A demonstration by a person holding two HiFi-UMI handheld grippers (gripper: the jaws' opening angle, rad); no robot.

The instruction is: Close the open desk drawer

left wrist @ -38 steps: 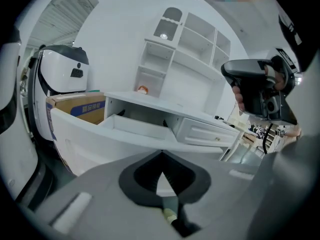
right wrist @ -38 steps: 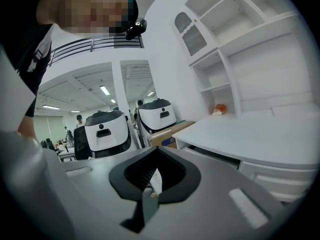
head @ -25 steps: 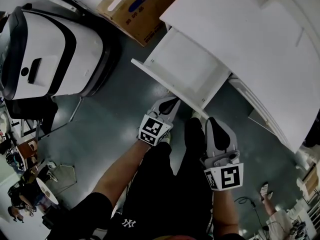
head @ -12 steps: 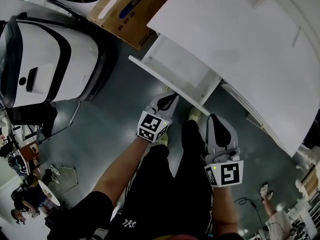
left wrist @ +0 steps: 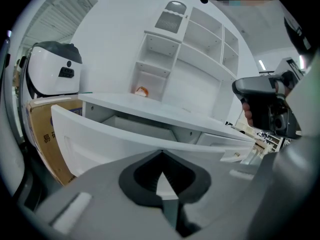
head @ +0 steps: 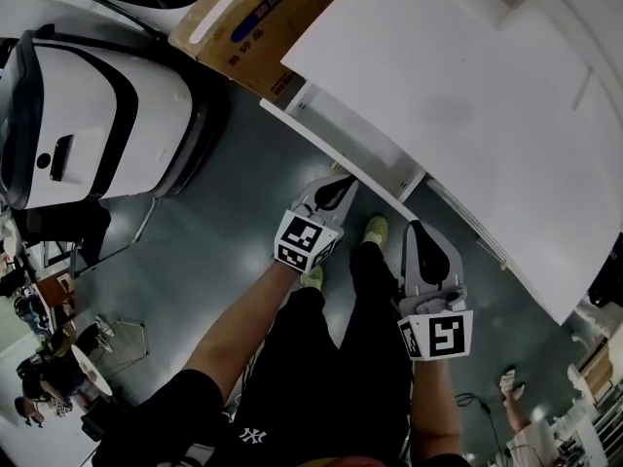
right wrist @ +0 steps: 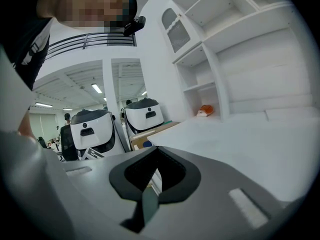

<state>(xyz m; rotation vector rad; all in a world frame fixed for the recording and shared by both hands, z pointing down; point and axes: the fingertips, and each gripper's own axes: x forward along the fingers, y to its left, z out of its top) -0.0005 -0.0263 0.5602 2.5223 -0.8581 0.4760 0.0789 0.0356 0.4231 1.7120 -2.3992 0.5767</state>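
The part-open drawer [head: 341,134] is pressed, apparently, by the left gripper [head: 336,188], jaws closed for a blunt push; the right gripper [head: 419,230], closed and empty, is held clear at four o'clock.

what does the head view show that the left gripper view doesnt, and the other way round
Head view only: the floor, the person's legs, the left gripper and right gripper from above. Left gripper view only: the shelf unit above the desk, an orange object in one cubby. Both: the partly open drawer, the cardboard box, the white machine.
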